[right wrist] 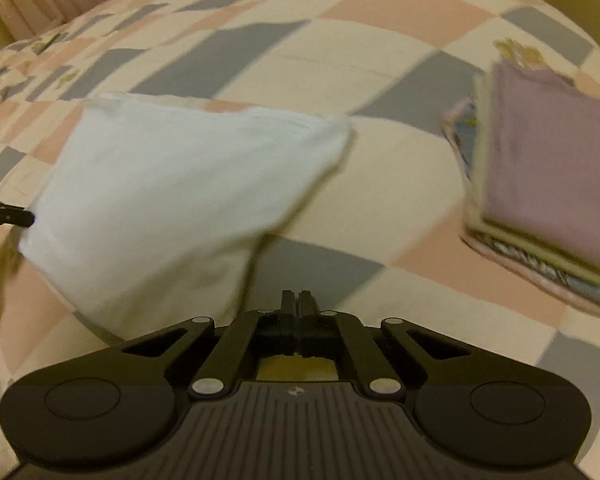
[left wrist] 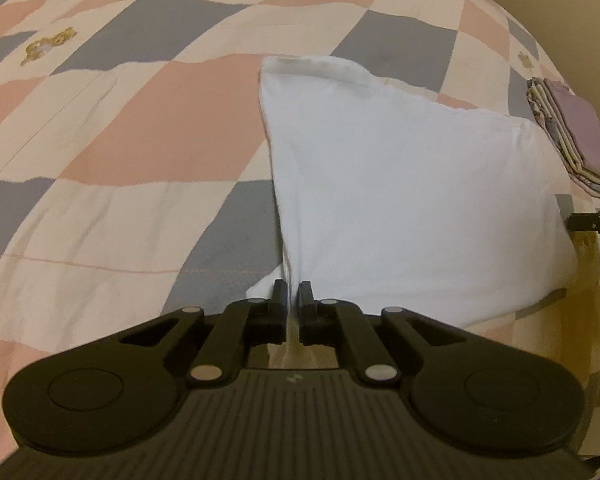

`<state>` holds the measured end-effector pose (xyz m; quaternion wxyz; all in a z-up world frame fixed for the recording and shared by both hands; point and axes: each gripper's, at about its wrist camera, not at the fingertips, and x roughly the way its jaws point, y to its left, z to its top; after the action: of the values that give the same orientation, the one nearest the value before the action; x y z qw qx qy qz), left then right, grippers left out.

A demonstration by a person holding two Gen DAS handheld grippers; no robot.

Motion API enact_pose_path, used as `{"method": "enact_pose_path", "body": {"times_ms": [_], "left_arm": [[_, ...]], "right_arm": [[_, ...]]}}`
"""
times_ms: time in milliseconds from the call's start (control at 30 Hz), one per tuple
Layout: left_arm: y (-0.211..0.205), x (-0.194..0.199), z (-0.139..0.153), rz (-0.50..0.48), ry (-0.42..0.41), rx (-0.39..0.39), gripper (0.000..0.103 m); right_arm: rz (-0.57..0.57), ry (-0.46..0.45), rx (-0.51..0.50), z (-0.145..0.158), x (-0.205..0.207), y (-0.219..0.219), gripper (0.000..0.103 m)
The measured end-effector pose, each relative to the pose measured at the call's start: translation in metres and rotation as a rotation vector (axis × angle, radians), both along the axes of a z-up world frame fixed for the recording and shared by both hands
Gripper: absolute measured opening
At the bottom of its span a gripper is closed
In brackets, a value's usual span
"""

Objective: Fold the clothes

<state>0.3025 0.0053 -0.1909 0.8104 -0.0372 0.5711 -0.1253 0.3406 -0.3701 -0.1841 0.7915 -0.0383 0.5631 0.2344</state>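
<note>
A white cloth (left wrist: 400, 184) lies partly raised over the checked quilt, folded into a rough triangle. My left gripper (left wrist: 293, 294) is shut on its near corner, and the fabric pulls taut up from the jaws. The right wrist view shows the same white cloth (right wrist: 172, 192) to the left, with the left gripper (right wrist: 20, 216) pinching its far-left corner. My right gripper (right wrist: 297, 300) is shut with nothing visible between its fingers, just right of the cloth's near edge. In the left wrist view, the right gripper (left wrist: 580, 222) pokes in beside the cloth's right edge.
A stack of folded clothes (right wrist: 548, 184) with a purple piece on top sits on the quilt to the right; the same stack (left wrist: 572, 132) shows in the left wrist view. The pink, grey and cream quilt (left wrist: 140, 128) covers the whole bed. The right wrist view is blurred.
</note>
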Motion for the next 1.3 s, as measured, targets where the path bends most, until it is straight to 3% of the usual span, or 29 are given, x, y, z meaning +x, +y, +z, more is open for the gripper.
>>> {"method": "enact_pose_path", "body": {"times_ms": [100,200,267,333,433,667,733,867,1100,1300], "left_arm": [[-0.001,0.005,0.005,0.002,-0.01,-0.002,0.004],[0.001,0.015,0.014,0.033,-0.047,-0.002,0.006],[0.005,0.024,0.019,0.069,-0.067,-0.007,0.015],[0.006,0.036,0.021,0.079,-0.081,-0.012,0.017],[0.001,0.055,0.021,0.065,-0.093,-0.01,0.019],[-0.013,0.086,0.0,0.055,-0.076,0.066,0.019],[-0.009,0.081,0.002,0.084,-0.082,0.057,0.019],[0.0,0.059,0.019,0.149,-0.109,0.031,0.02],[0.022,-0.027,0.043,0.475,-0.108,-0.095,0.031],[0.027,-0.075,0.021,0.69,-0.049,-0.256,0.032]], "right_arm": [[-0.007,-0.003,-0.002,0.001,0.002,-0.009,0.001],[0.01,-0.015,0.033,0.004,0.013,-0.005,0.013],[0.009,-0.021,0.061,0.002,0.025,0.001,0.025],[0.011,-0.021,0.085,0.0,0.037,0.007,0.03],[0.057,-0.014,0.072,-0.01,0.053,0.021,0.03],[0.087,-0.139,-0.054,0.001,0.075,0.026,0.029],[0.167,-0.171,-0.046,0.013,0.075,0.033,0.031],[0.387,-0.203,0.011,0.033,0.079,0.069,0.043],[0.709,-0.196,0.064,0.043,0.105,0.166,0.047],[0.892,-0.195,0.017,0.039,0.112,0.237,0.051]]}}
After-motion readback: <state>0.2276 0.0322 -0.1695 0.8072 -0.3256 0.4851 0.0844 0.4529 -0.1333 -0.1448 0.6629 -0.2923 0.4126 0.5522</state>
